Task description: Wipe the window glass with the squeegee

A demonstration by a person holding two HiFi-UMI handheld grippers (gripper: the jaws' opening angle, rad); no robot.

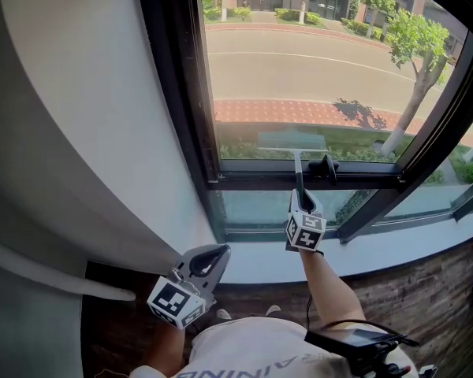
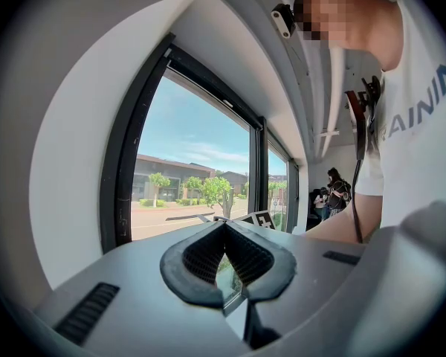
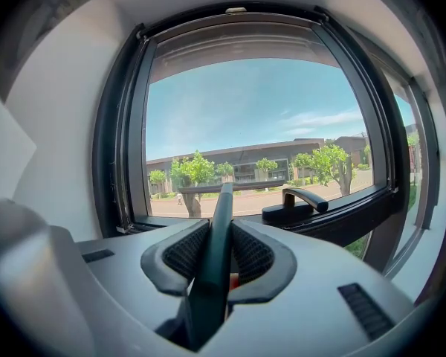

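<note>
Squeegee [image 3: 217,222] handle between right gripper [image 3: 221,262] jaws

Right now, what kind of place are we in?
Indoors, maybe an office: a big dark-framed window looks onto a street with trees, and people sit farther along the wall.

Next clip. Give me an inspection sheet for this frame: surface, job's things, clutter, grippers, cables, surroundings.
Surface: glass reads clear; streaks too fine to tell.
Job's things: squeegee, blade low on the pane, beside the window handle.
Clutter: nothing seen.
Grippers: right gripper shut on the squeegee's grip; left gripper shut, empty, low and off the glass.
Cables: black cable by the right forearm.
Surroundings: white wall at left; road and trees outside; people far down the room.
</note>
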